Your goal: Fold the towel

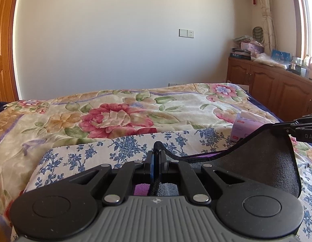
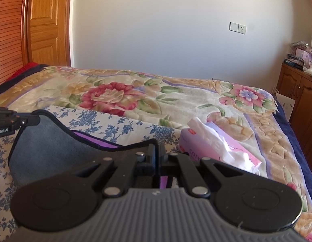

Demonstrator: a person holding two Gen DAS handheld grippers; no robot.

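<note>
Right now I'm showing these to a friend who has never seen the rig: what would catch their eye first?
Probably the grey towel with black trim and a purple underside, lifted off the blue-flowered cloth, a corner pinched in each of the left gripper and right gripper. Behind it, the big red flower on the bed blanket, and to the right an open pink tissue box.

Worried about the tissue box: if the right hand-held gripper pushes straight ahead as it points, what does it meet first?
Likely the blue-flowered cloth ahead of the right hand-held gripper, shut on the towel. The tissue box sits slightly right of that line; depth is unclear, so it might be brushed.
</note>
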